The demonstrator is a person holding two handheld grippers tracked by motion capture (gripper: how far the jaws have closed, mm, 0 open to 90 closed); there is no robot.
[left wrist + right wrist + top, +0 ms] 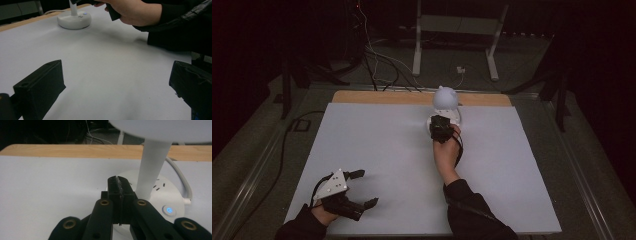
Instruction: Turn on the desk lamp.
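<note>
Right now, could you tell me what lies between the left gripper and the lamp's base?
Nothing: the high view shows bare white tabletop between the left gripper and the lamp's base.

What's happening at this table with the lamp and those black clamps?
A person holds a clamp-like gripper in each hand. The right gripper, jaws shut with nothing between them, sits over the round base of a small white desk lamp, near its lit blue power button. The left gripper rests open near the table's front edge.

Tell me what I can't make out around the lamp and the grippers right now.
- Lamp head: right gripper view cuts it at the top edge.
- Power button: high view, hidden behind the right gripper.
- Whether the shut jaws touch the lamp base: right gripper view, hidden by the jaws.
- Left gripper: open.
</note>
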